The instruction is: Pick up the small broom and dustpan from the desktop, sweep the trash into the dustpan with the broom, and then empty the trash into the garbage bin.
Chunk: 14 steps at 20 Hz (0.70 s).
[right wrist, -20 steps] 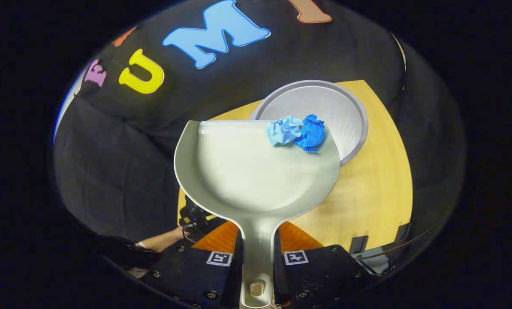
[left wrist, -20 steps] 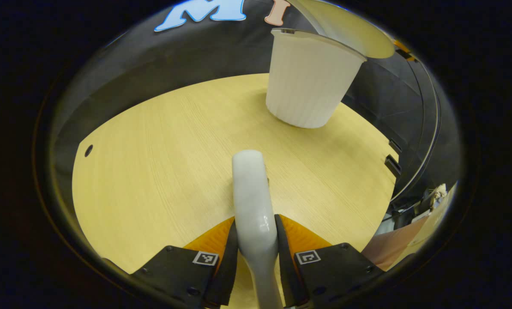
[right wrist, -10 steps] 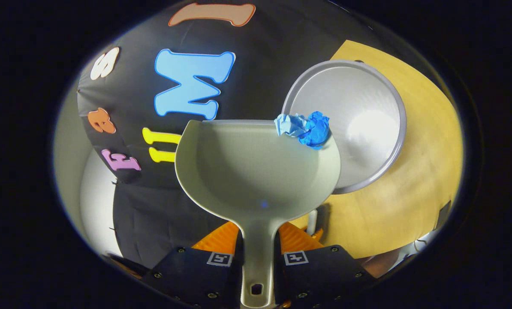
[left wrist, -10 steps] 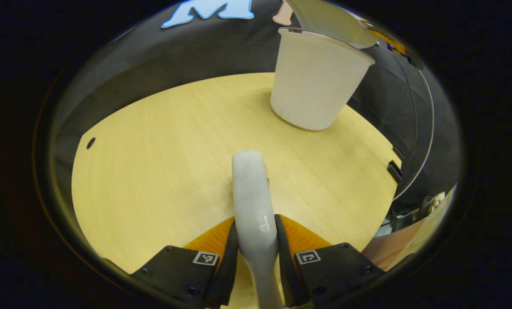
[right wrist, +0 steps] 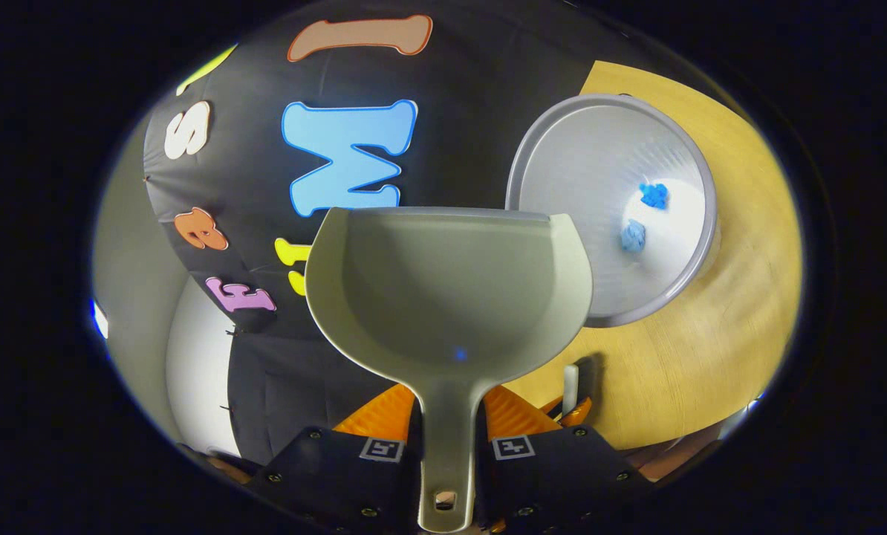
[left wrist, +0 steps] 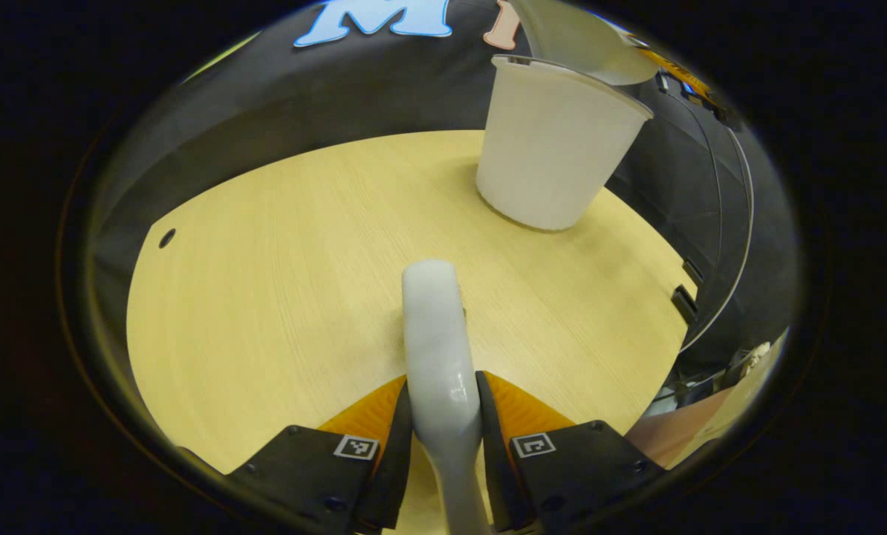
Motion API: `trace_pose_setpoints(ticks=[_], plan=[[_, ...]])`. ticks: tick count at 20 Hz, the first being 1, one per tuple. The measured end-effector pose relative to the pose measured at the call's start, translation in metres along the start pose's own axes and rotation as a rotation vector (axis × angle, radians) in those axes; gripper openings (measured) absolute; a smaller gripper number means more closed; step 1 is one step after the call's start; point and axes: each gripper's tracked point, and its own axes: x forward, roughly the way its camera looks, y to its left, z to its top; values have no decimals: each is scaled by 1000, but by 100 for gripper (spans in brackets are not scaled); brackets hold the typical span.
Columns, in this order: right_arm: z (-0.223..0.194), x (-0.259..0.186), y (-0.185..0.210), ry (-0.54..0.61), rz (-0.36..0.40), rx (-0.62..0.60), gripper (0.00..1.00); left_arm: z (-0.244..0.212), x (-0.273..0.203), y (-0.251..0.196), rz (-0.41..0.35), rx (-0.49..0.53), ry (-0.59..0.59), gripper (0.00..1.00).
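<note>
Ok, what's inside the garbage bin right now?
Two crumpled blue paper scraps lie at the bottom of the garbage bin. The dustpan covers the bin's near-left edge, so that part stays unseen.

We see a broad bare stretch of desktop [left wrist: 280, 297] ahead of and to the left of the broom [left wrist: 437, 349]; a gripper could pass there freely. The one thing standing on it is the bin [left wrist: 555, 141], toward the far right edge. Above the bin's open mouth [right wrist: 614, 200] hangs the dustpan [right wrist: 447, 290] (covering its near-left rim), narrowing the way in.
</note>
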Motion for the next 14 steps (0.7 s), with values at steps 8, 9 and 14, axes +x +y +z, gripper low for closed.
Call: trace_pose_setpoints(ticks=[8,9,14], plan=[[-27,7,-25,32,-74,-238,29,-20,-20,19,45,-48,-37,53],[-31,6,-28,38,-83,-258,29,-23,-24,22,48,-52,-39,53],[-47,7,-46,44,-144,-351,29,-43,-41,40,72,-66,-49,51]])
